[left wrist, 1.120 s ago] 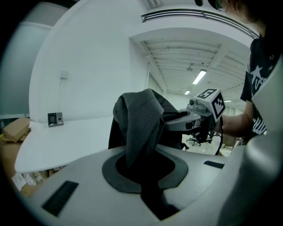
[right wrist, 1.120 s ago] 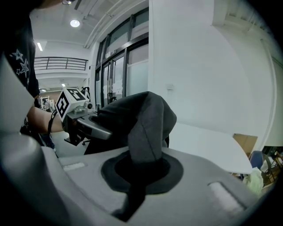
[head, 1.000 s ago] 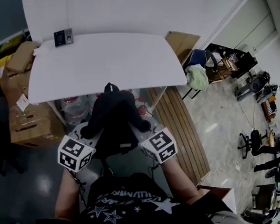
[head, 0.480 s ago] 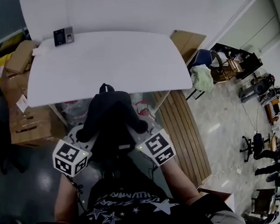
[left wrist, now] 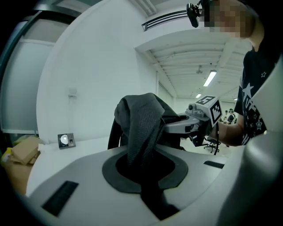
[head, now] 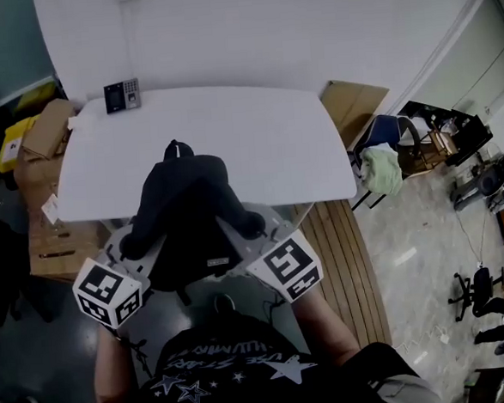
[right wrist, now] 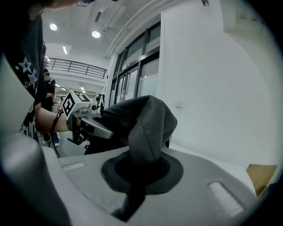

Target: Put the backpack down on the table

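The black backpack (head: 187,216) hangs between my two grippers, and its top reaches over the near edge of the white table (head: 265,144). I cannot tell whether it touches the tabletop. My left gripper (head: 133,248) is shut on a dark mesh shoulder strap (left wrist: 140,128), which runs up out of its jaws. On the other side, my right gripper (head: 252,232) is shut on the other shoulder strap (right wrist: 148,128). In each gripper view the opposite gripper shows beyond the bag, the right gripper (left wrist: 201,118) and the left gripper (right wrist: 86,120).
A small keypad device (head: 121,95) lies at the table's far left corner. Cardboard boxes (head: 39,138) stand left of the table. A chair with clothes (head: 383,166) and wooden slats (head: 337,255) are to the right. A white wall runs behind the table.
Both grippers have carried the backpack up and forward. It was below and in front of the table's near edge, and now its top lies over the tabletop.
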`<state>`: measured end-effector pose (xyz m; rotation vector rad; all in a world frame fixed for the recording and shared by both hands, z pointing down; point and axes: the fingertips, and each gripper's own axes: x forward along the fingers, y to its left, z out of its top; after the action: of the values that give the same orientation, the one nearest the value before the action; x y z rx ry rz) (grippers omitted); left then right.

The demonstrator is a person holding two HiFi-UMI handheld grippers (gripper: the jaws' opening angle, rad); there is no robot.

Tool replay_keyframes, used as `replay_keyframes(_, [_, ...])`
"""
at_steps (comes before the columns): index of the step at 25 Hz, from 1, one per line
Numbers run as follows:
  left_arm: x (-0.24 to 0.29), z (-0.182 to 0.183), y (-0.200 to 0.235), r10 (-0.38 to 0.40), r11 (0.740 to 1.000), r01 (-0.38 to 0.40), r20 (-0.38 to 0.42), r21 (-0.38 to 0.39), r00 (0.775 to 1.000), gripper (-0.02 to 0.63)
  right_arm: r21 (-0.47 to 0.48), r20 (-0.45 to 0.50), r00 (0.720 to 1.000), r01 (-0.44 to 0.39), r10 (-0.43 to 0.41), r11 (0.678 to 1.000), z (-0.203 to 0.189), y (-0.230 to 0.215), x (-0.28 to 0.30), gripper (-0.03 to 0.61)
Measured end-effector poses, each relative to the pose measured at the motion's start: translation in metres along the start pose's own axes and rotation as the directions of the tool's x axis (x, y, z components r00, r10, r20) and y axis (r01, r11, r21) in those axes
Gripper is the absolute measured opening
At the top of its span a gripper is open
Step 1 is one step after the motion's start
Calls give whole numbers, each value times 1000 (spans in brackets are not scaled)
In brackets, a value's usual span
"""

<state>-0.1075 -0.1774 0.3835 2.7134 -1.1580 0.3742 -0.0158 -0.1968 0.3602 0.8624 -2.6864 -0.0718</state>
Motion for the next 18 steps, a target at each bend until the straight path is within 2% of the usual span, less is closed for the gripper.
replay_keyframes(5, [21,49,4,54,998,-57,84,30,995,40,-10,103,995,-12,13,1000,27,-47,-6,5])
replay_keyframes(10, [38,73,17,97,995,-100,137,17,986,40,-41,163,986,-33,39,999,47,-76,-2,5])
replay_keyframes(14, [56,83,36,101,995,-102,152,0,983,40,-41,182,983,-23,30,999,56,-99,12,5])
replay_keyframes(18, [72,88,62,69,997,-74,150,25,986,40,-16,184,983,2,1,1000,59,-119,33,5])
